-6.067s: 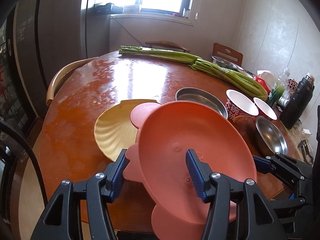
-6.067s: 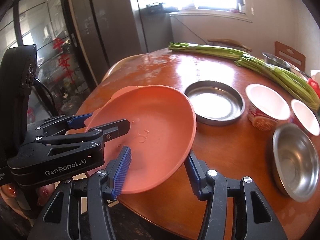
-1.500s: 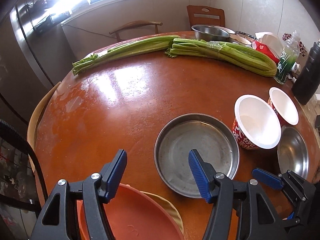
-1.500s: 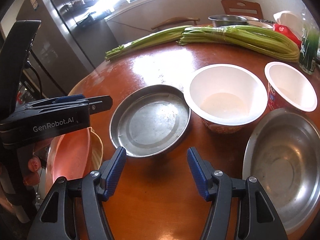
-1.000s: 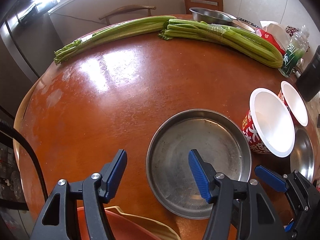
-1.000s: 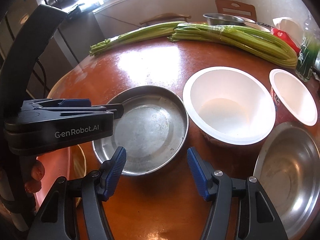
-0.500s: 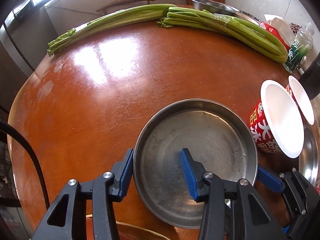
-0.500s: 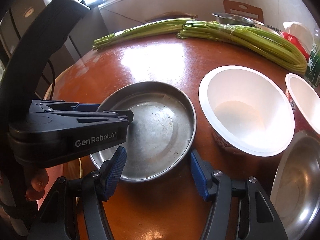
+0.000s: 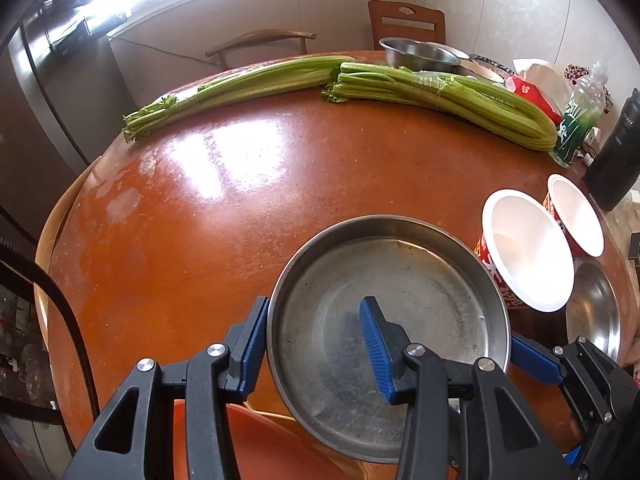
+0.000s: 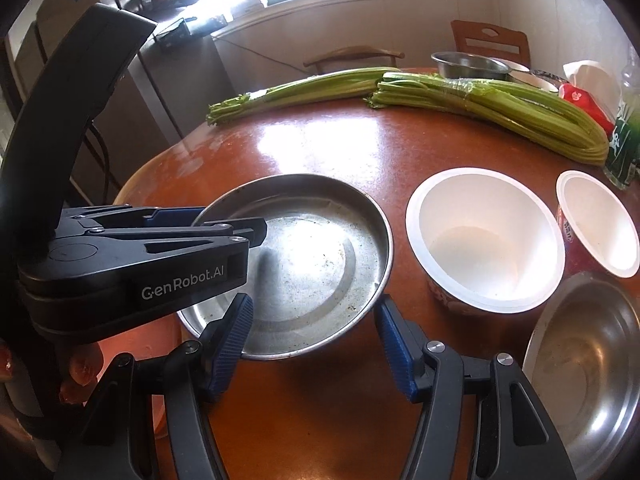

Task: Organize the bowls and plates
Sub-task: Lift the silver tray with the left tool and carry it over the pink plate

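A round steel plate (image 9: 420, 300) is tilted up off the brown table (image 9: 240, 180). My left gripper (image 9: 314, 308) is shut on its left rim, one pad outside the wall and one inside. In the right wrist view the same plate (image 10: 320, 260) hangs from the left gripper (image 10: 228, 222). My right gripper (image 10: 314, 304) is open, its fingers on either side of the plate's near edge. An orange plate (image 9: 260, 448) lies on a yellow one (image 9: 280, 416) below the left gripper. Two white paper bowls (image 10: 480, 240) (image 10: 596, 220) and a steel bowl (image 10: 580, 368) stand to the right.
Two bundles of celery (image 9: 440, 92) lie across the far side of the table. Behind them is another steel bowl (image 9: 416, 54). A green bottle (image 9: 576, 120) and a dark flask (image 9: 616, 160) stand at the right edge. Wooden chairs (image 9: 408, 20) ring the table.
My left gripper has closed on the steel plate's rim and raised that side. The right gripper came in close to the plate's near edge, still open.
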A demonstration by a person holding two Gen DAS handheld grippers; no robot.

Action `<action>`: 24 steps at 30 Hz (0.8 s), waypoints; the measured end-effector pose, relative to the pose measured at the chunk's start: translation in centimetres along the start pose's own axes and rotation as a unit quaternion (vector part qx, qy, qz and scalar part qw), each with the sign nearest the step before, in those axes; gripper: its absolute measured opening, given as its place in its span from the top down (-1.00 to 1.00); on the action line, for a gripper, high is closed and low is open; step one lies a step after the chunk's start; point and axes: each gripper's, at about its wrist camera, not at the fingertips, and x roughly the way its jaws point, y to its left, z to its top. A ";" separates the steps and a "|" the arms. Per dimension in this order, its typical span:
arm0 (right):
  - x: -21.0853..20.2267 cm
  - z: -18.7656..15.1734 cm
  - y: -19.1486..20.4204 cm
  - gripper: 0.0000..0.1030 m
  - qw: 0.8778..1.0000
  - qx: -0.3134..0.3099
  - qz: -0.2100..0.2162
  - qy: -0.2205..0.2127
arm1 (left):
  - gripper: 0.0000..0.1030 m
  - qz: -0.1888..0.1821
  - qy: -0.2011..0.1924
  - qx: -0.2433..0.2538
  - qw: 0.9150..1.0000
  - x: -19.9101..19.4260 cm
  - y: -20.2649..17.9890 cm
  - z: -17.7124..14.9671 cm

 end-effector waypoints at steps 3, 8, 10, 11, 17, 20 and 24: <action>-1.2 0.0 0.6 -0.26 1.000 -0.005 0.007 -0.012 | 0.11 -0.004 -0.016 -0.003 1.000 -1.7 0.3 -0.3; -3.3 -0.2 2.5 -0.26 0.999 -0.028 0.013 -0.025 | 0.11 -0.002 -0.036 -0.012 0.999 -4.4 1.0 -1.5; -4.0 -0.6 3.5 -0.26 0.999 -0.038 0.019 -0.031 | 0.11 0.001 -0.045 -0.017 0.999 -5.6 1.6 -2.2; -4.4 -0.7 3.9 -0.26 0.998 -0.040 0.025 -0.033 | 0.11 0.002 -0.050 -0.021 0.999 -6.1 1.9 -2.4; -6.2 -1.4 6.9 -0.26 0.995 -0.071 0.043 -0.046 | 0.11 0.012 -0.076 -0.039 0.996 -9.3 3.9 -4.2; -7.1 -1.7 8.1 -0.26 0.994 -0.083 0.048 -0.055 | 0.11 0.015 -0.085 -0.049 0.995 -10.4 4.7 -5.1; -7.8 -2.2 9.1 -0.26 0.992 -0.096 0.050 -0.063 | 0.11 0.016 -0.093 -0.058 0.994 -11.4 5.4 -6.3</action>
